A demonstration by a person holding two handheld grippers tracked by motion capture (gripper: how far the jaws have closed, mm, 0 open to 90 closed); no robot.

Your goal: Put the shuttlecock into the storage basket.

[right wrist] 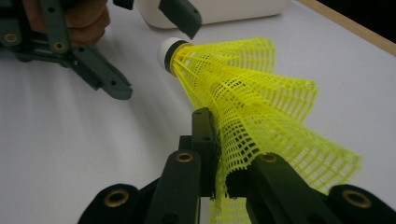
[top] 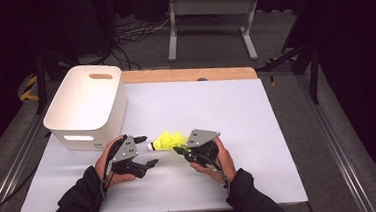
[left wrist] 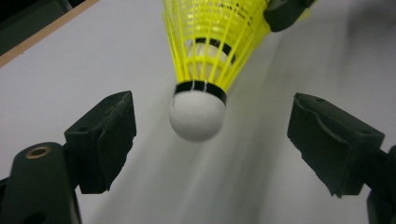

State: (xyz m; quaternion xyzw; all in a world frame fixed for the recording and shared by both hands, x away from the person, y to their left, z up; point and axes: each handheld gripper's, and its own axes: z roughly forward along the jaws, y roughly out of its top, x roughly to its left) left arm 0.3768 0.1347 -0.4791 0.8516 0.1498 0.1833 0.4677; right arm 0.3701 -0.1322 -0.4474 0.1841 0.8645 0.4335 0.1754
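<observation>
A yellow plastic shuttlecock (top: 167, 140) with a white cork tip hangs just above the white table top (top: 226, 113), cork pointing left. My right gripper (top: 178, 150) is shut on the rim of its mesh skirt (right wrist: 261, 98), which is crumpled between the jaws (right wrist: 222, 158). My left gripper (top: 148, 150) stands open on either side of the white cork (left wrist: 197, 114). Both of its pads (left wrist: 105, 135) are well apart from the cork. In the right gripper view, the left gripper (right wrist: 149, 51) sits at the top left with one finger above the cork and one below.
A white plastic bin (top: 88, 100) with handle slots stands at the table's back left, close behind my left hand. A wooden strip (top: 189, 75) runs along the table's far edge. A metal frame (top: 212, 14) stands on the floor beyond.
</observation>
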